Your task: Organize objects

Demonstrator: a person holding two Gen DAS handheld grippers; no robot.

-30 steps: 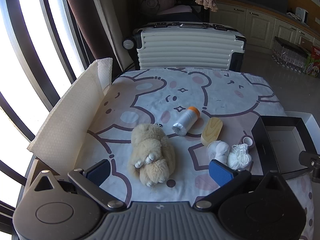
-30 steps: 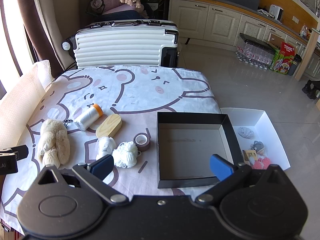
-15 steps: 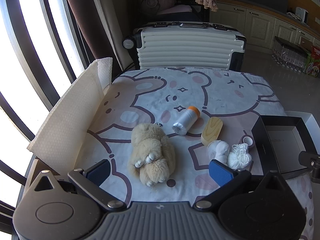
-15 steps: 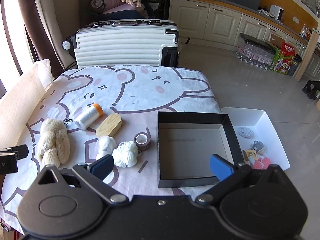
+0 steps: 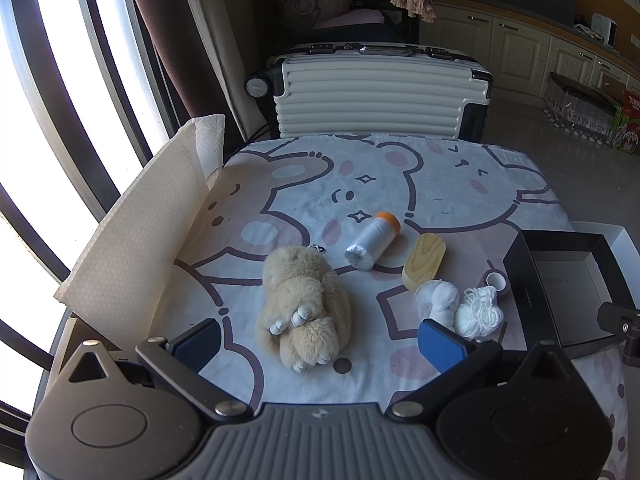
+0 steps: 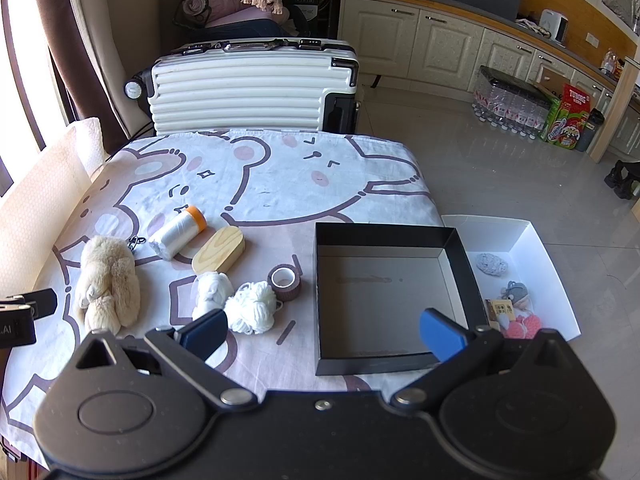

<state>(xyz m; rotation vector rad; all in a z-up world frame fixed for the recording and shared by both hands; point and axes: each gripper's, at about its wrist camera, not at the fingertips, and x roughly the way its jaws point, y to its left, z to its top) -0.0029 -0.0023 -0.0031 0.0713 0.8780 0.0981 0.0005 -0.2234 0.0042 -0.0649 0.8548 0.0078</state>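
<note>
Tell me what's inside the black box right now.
The black box holds nothing visible: bare grey floor, a faint smudge. The right tongs cover its near right corner, so that part can't be checked.

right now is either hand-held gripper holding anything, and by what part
Nothing is held. The left hand-held gripper is open above the plush toy, and the right hand-held gripper is open over the near edge of the black box.
</note>
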